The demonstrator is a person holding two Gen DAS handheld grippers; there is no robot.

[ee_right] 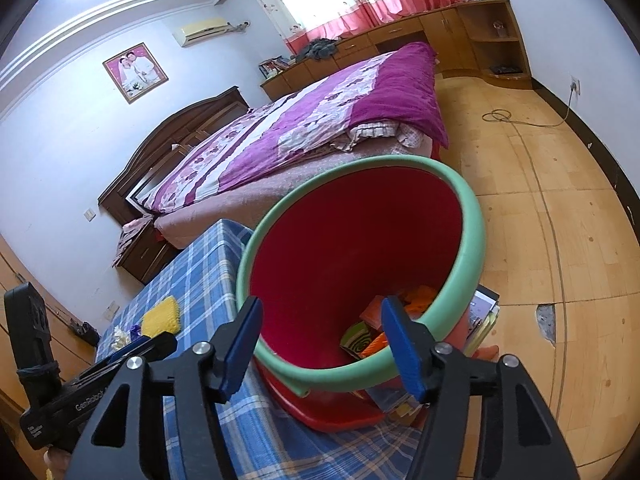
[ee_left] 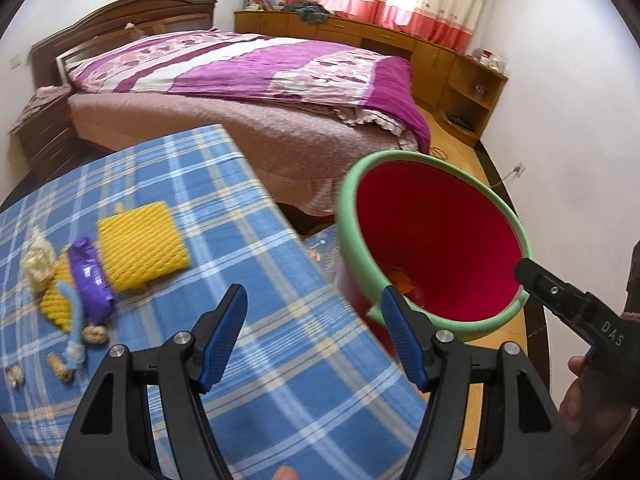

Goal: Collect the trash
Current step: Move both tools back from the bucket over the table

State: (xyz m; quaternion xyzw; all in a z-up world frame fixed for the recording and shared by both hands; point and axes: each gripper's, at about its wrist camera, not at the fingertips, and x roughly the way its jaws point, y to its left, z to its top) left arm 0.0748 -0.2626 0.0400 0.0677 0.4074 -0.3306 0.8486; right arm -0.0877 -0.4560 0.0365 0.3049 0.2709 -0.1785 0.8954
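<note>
On my left wrist camera, the left gripper (ee_left: 314, 334) has its jaws released, nothing between them, hanging over the blue plaid cloth of the bench (ee_left: 256, 364). The trash still to pick up lies on the bench to the left of and beyond those jaws, well apart from them: a yellow foam net (ee_left: 142, 246), a purple wrapper (ee_left: 90, 280) just beside it, a second bit of yellow netting (ee_left: 56, 304), a pale crumpled scrap (ee_left: 38, 260), a light blue strip (ee_left: 72, 322) and some small shell-like crumbs (ee_left: 60, 366) near the bench's front. To the right, past the bench edge, I see the red bin (ee_left: 440, 240) with its green rim, tilted toward the camera; the tip of the right gripper (ee_left: 532, 276) reaches to its rim from the right.

On my right wrist camera, the right gripper (ee_right: 322, 340) also has its jaws released and empty; they frame the near rim of the red bin (ee_right: 352, 240). Down inside the bin, beyond the jaws, lie an orange wrapper (ee_right: 378, 344) and a green swirled packet (ee_right: 356, 340). The bench (ee_right: 208, 272) lies left of the bin, with the yellow foam net (ee_right: 160, 316) far back on it and the left gripper's body (ee_right: 100, 384) at the lower left. Behind stands the bed (ee_right: 304, 132).
</note>
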